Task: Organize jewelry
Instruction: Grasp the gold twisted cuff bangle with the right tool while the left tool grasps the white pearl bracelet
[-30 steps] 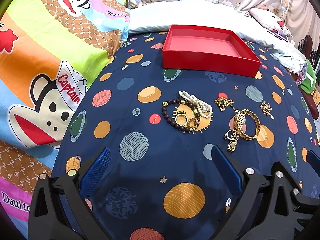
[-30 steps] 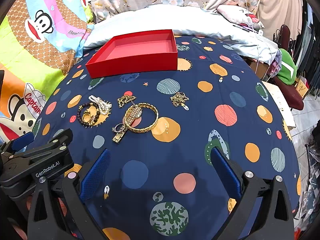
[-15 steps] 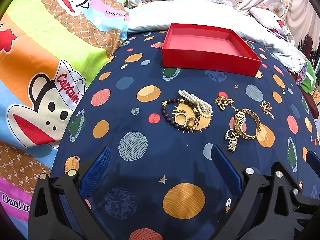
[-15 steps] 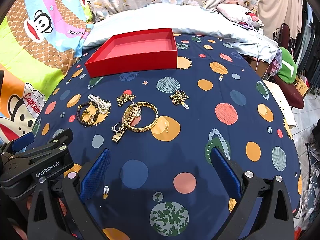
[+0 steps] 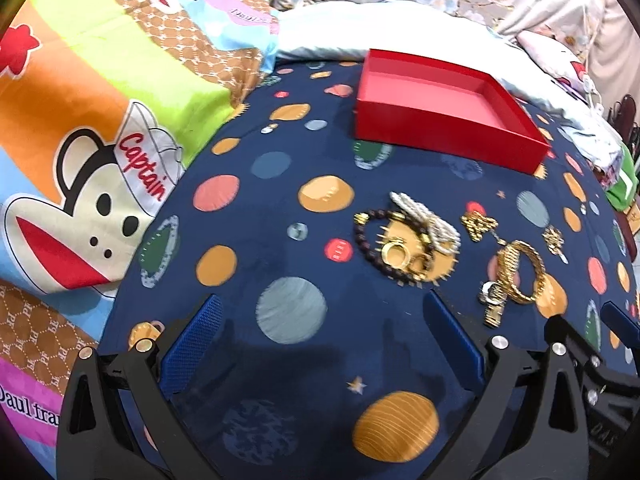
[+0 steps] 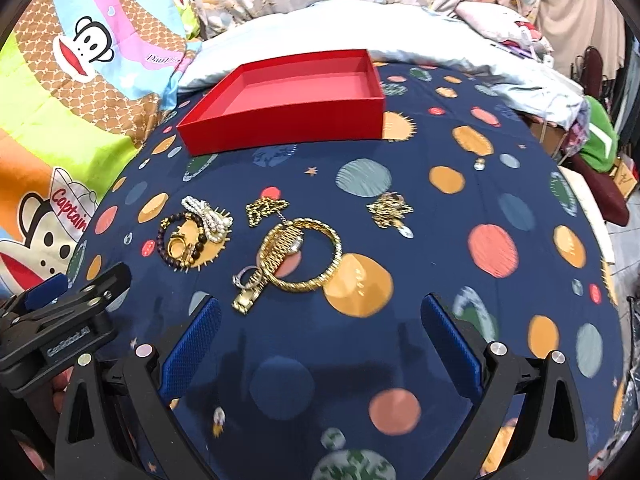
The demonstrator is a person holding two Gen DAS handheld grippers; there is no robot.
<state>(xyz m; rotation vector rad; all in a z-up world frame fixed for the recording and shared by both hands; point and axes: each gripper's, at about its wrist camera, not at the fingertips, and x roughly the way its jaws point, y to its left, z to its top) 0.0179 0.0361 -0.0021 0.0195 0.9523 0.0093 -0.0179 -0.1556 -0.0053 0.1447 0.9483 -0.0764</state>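
Observation:
An empty red tray (image 5: 516, 162) (image 6: 288, 120) sits at the back of a navy planet-print cloth. Jewelry lies in front of it: a dark bead bracelet with gold rings (image 5: 384, 246) (image 6: 178, 246), a pearl strand (image 5: 430, 220) (image 6: 208, 216), a gold chain (image 5: 478, 224) (image 6: 262, 208), a gold watch and bangle (image 5: 518, 272) (image 6: 300, 254), and a small gold chain pile (image 6: 388, 210). My left gripper (image 5: 320, 340) is open and empty, short of the bead bracelet. My right gripper (image 6: 320, 340) is open and empty, just short of the watch.
A colourful monkey-print blanket (image 5: 100, 140) lies to the left. A pale pillow (image 6: 360, 28) and floral cloth lie behind the tray. The bed's right edge drops off by a green item (image 6: 600, 144). The left gripper's body shows in the right wrist view (image 6: 60, 320).
Both grippers have moved forward and down toward the jewelry, which now looks closer. Both stay open. Nothing on the cloth has moved.

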